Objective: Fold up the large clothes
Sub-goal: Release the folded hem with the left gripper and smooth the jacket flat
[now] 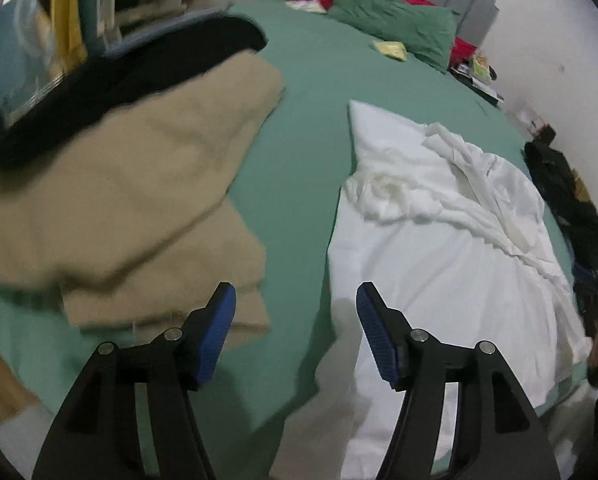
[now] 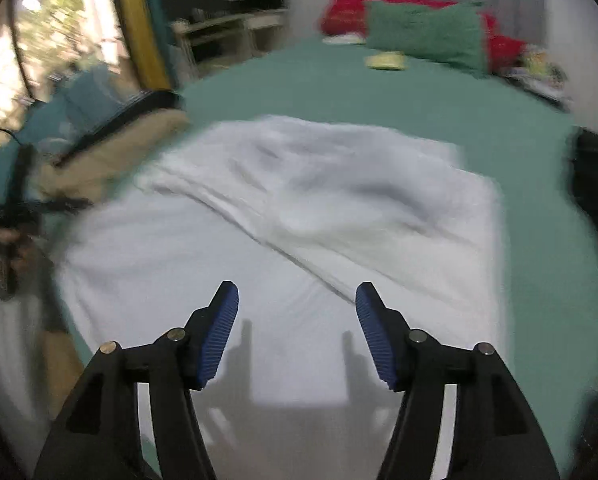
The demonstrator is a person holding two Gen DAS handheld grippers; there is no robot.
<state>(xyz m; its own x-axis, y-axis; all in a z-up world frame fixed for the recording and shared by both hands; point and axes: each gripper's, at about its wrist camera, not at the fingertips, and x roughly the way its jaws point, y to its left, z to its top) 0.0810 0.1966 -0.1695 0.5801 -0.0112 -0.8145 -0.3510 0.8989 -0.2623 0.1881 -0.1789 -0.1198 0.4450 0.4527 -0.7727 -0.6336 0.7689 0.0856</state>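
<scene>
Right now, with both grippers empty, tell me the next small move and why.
Probably lower the right gripper onto the near edge of the white garment and pinch it: its fingers are open, hovering over that flat cloth, which lies only partly folded on the green bed.

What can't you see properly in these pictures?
- White garment: near edge hidden behind the left gripper, left wrist view.
- Folds of it: blurred, right wrist view.
- Black fabric under the beige garment: smeared, mostly covered.
- Bedside clutter: too small.

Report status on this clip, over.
Left tool open, empty. Right tool open, empty, above white cloth garment on green bed sheet. Tan folded garment lies alongside.
</scene>
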